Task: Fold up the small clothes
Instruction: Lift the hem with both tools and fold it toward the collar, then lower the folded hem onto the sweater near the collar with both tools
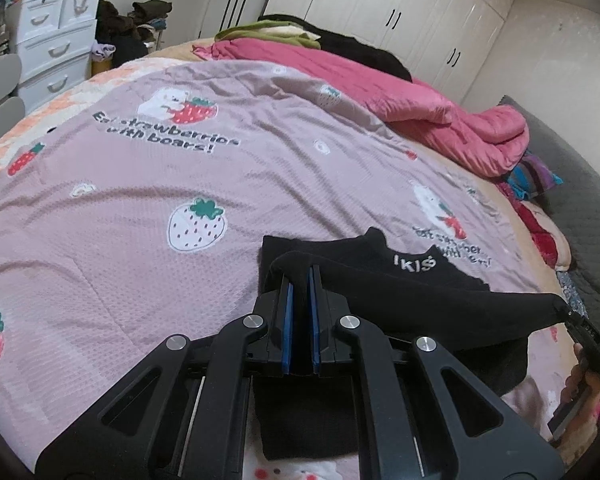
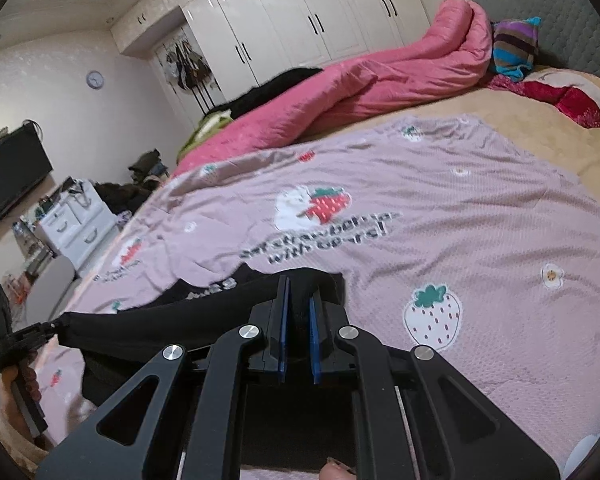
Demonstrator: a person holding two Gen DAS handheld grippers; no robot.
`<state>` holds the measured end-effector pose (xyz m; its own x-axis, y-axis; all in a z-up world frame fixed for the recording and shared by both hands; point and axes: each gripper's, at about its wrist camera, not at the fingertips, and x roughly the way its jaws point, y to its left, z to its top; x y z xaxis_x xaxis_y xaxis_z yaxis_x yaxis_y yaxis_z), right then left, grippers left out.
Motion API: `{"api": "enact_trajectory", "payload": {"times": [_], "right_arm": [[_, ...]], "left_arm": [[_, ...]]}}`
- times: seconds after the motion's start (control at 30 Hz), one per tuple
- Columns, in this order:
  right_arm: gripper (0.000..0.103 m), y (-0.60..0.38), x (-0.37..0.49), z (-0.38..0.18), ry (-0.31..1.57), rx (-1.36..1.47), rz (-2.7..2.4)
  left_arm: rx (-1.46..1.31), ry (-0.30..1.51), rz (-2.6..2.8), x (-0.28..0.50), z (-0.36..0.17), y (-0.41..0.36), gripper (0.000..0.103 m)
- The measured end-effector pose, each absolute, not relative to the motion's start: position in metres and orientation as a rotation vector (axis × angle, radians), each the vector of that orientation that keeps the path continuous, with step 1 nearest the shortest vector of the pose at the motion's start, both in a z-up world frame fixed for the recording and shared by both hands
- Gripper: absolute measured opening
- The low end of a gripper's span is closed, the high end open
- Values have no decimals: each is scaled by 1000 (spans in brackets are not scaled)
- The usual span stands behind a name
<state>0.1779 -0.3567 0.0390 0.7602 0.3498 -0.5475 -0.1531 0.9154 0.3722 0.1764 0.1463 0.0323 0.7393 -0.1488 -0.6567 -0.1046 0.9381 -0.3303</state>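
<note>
I had both tools clamped on a black garment [image 1: 400,296]: the left tool [image 1: 300,280] pinched one corner of its edge, the right tool [image 2: 299,296] the other, so the fabric hung stretched between them, low over the bed. I'd guess that was to drape it flat for a fold. White letters on it read something like "KIS". The pink strawberry blanket [image 1: 140,200] underneath said "Eat strawberries with bears!"

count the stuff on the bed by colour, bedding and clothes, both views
black knit garment held by both claws: 1
lilac strawberry-print blanket: 1
pink quilted duvet: 1
striped knitted item: 1
green cloth: 1
total: 5
</note>
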Motion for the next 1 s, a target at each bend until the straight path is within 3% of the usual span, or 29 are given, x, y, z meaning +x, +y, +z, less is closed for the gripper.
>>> {"api": "enact_trajectory", "payload": {"times": [0.3, 0.37, 0.43, 0.47, 0.5, 0.63, 0.87, 1.0], "right_arm": [[9, -343, 192, 15, 687, 249, 240], [9, -339, 194, 12, 690, 223, 230], [21, -336, 194, 8, 690, 197, 217], [32, -335, 193, 7, 688, 187, 207], [34, -335, 191, 6, 685, 180, 205], [34, -339, 178, 10, 655, 175, 200], [14, -319, 156, 7, 693, 49, 299], [13, -301, 162, -10, 749, 9, 321]], "left_arm": [[-314, 790, -12, 191, 12, 145, 3], [-302, 792, 11, 193, 9, 145, 10], [-277, 801, 34, 192, 8, 145, 14], [-276, 801, 30, 190, 8, 146, 14], [-272, 796, 31, 187, 9, 147, 14], [-256, 778, 15, 173, 16, 145, 14], [-140, 826, -111, 160, 13, 99, 12], [-58, 906, -148, 166, -12, 69, 11]]}}
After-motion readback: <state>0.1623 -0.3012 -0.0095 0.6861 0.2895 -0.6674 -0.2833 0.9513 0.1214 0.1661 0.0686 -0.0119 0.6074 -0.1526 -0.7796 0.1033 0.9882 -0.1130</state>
